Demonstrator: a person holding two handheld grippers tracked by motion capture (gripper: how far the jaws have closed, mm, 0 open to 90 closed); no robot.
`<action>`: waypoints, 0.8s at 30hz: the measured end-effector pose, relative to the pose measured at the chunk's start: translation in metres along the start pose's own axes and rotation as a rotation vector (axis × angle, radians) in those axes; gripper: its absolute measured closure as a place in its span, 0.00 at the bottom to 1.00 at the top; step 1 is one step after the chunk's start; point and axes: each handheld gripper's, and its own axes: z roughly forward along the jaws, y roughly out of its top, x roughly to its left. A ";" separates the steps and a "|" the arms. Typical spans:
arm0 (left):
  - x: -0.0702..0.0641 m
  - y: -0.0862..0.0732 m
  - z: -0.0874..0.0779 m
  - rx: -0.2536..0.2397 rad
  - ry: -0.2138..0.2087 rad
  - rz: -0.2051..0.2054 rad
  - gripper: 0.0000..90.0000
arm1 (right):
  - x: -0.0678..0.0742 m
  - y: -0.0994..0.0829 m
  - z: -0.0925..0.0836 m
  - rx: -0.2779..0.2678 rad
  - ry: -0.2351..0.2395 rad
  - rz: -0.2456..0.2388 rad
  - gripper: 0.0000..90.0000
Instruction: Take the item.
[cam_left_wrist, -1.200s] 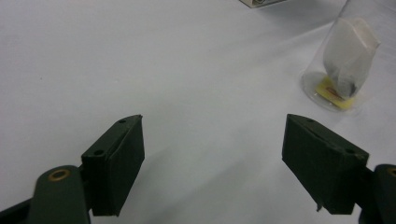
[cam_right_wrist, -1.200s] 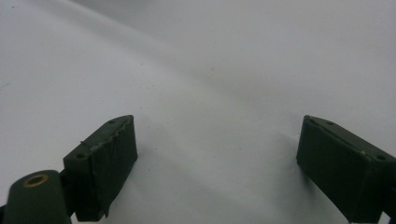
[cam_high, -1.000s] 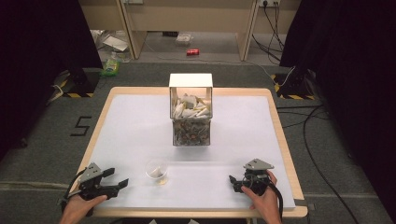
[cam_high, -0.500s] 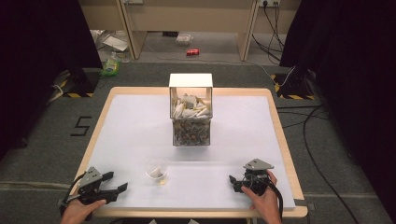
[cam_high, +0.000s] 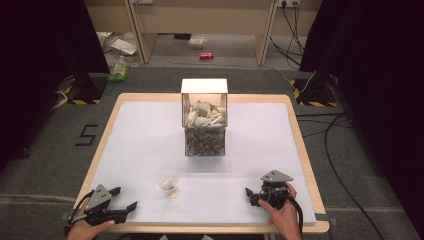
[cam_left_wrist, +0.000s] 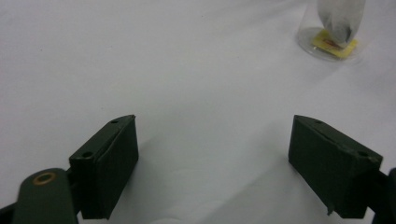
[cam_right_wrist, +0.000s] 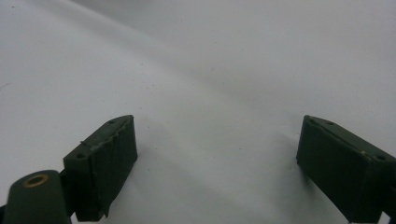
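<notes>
Here both the left tongs (cam_high: 125, 199), just opened wider, and right tongs (cam_high: 248, 195) gape empty near the cup (cam_high: 167, 181).

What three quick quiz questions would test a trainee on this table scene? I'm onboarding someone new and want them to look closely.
1. True or false: the left claw grips the small clear cup.
2. Which stands nearer the far edge of the table? A) the clear box of packets B) the small clear cup
3. What lies between the jaws of the right claw in the right gripper view?

Key:
1. False. Its jaws stand wide apart on the bare table, having just been opening, with the cup off to one side.
2. A
3. Nothing but the white tabletop.
</notes>
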 end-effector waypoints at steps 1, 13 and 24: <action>0.000 0.000 0.000 0.000 0.001 -0.002 0.16 | 0.000 0.000 0.000 0.000 0.000 0.000 0.14; -0.002 -0.011 -0.002 -0.074 0.014 -0.010 0.16 | 0.000 0.000 0.000 0.000 0.001 0.001 0.14; -0.001 -0.012 -0.002 -0.076 0.010 -0.009 0.16 | 0.000 0.000 0.000 0.000 0.000 0.000 0.14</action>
